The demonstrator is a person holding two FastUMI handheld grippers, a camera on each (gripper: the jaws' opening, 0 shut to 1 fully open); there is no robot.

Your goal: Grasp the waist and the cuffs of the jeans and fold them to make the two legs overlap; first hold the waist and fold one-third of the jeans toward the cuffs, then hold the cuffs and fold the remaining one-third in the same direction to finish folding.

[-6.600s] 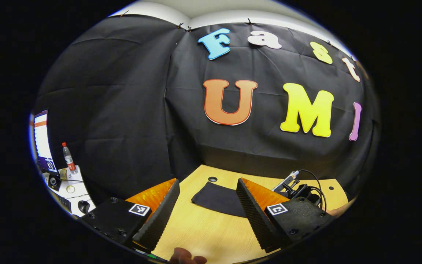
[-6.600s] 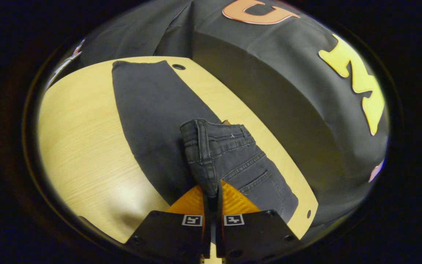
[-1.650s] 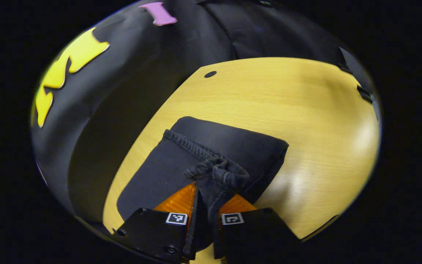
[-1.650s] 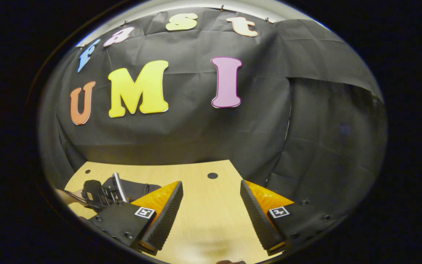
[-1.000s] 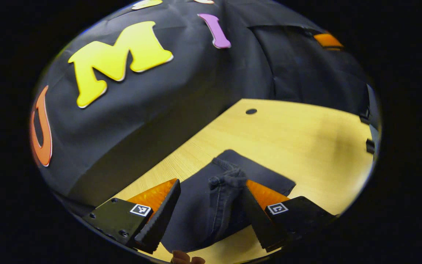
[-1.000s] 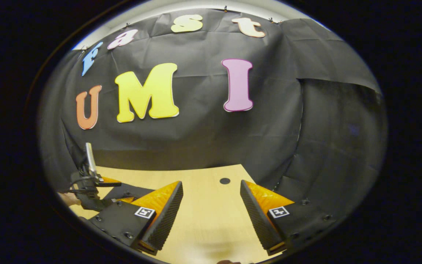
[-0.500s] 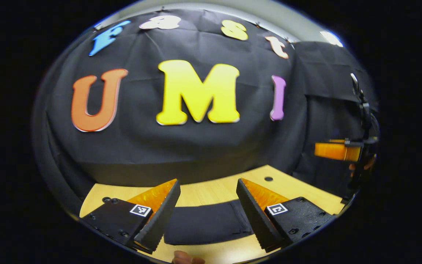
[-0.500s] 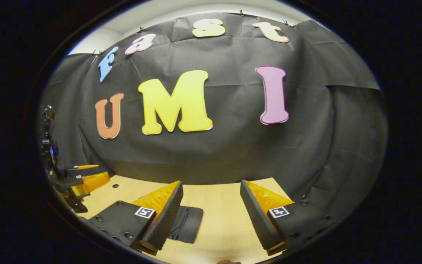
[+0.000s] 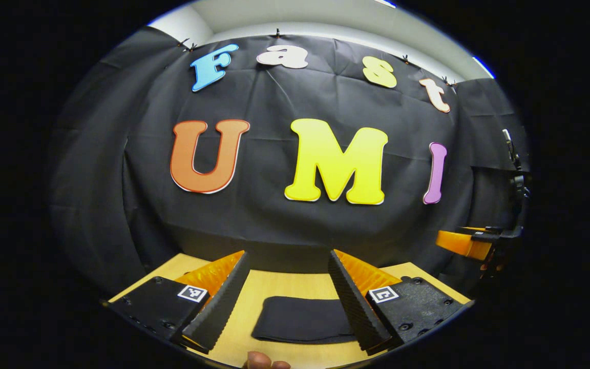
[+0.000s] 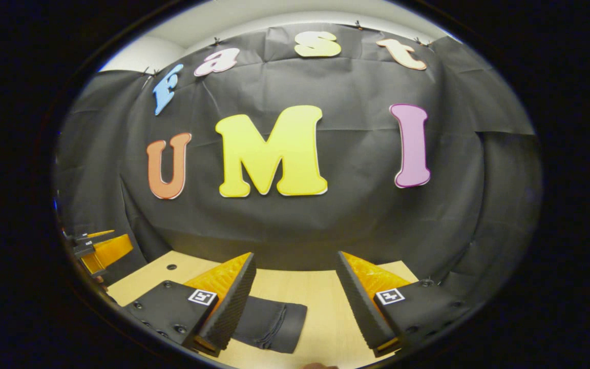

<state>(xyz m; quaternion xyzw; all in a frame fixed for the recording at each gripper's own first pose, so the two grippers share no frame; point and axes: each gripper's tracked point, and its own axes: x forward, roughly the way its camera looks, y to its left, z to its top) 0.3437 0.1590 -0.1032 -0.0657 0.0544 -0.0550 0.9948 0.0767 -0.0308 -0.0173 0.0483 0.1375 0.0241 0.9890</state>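
Dark denim, folded into a flat compact packet: the jeans (image 9: 302,326) are lying on the pale wood bench (image 9: 285,284), and I am holding both tongs above and short of them, neither touching the cloth.

My left tongs (image 9: 287,300) are standing released, fingers wide apart, nothing between them. In the left gripper view the packet is lying just ahead and below, framed between the two fingers, its long axis running crosswise to my line of reach. My right tongs (image 10: 295,305) are released too, and empty. In the right gripper view the jeans (image 10: 272,324) are sitting ahead and off toward the left finger, partly hidden behind it, with the stacked layer edges facing the open bench on the right.

So the left tongs are the nearer and the better centred (the right would have to swing across). Each of my tongs is also showing at the edge of the other's view, well apart.

Judging from the packet's shape, the folding is looking done; any next move would only be tidying.
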